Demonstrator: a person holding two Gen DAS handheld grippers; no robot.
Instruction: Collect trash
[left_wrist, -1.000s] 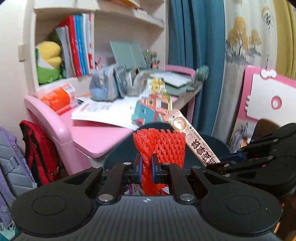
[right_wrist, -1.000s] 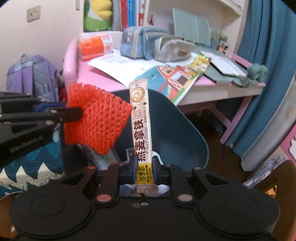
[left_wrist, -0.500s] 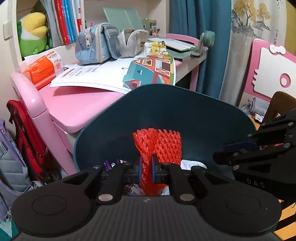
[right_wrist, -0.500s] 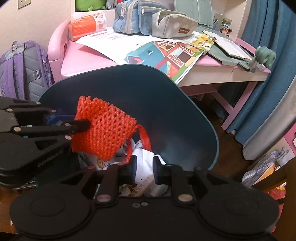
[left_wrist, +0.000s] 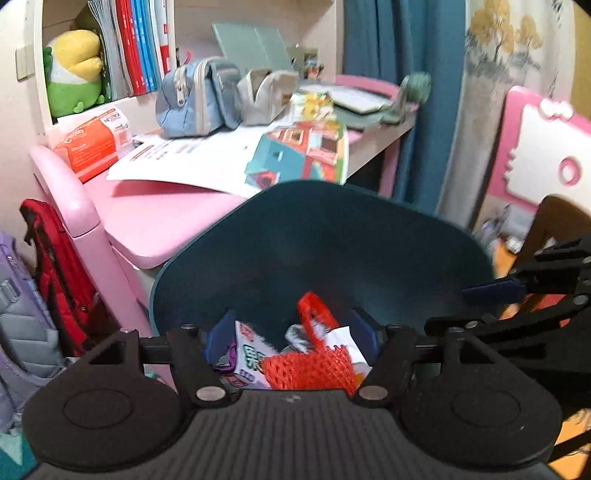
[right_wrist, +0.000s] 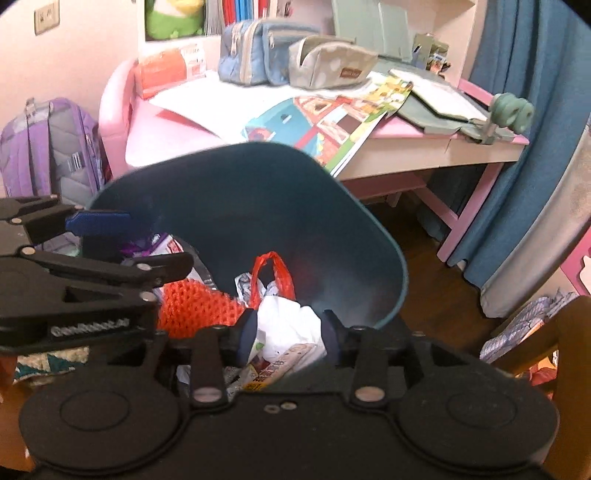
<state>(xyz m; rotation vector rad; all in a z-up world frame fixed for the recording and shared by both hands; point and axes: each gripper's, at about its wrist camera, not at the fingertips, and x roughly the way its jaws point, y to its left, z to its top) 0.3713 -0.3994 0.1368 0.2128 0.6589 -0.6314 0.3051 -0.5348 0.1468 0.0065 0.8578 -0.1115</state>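
A dark teal trash bin (left_wrist: 332, 236) stands in front of the pink desk, also in the right wrist view (right_wrist: 258, 192). An orange foam net (left_wrist: 310, 369) lies inside it on wrappers and white paper; it shows too in the right wrist view (right_wrist: 195, 310). A coffee stick packet (right_wrist: 280, 365) lies among the trash. My left gripper (left_wrist: 291, 339) is open and empty above the bin. My right gripper (right_wrist: 286, 332) is open and empty over the bin. The left gripper also shows in the right wrist view (right_wrist: 110, 240).
The pink desk (left_wrist: 155, 218) behind the bin holds papers (left_wrist: 207, 162), an orange packet (left_wrist: 88, 142), pencil cases (left_wrist: 195, 99) and a picture book (right_wrist: 332, 122). Backpacks (right_wrist: 48, 147) hang at its left. Blue curtains (right_wrist: 535, 110) hang at right.
Both grippers lowered over the bin and opened. The right let go of the coffee stick first, then the left let go of the orange net; both now lie in the bin.
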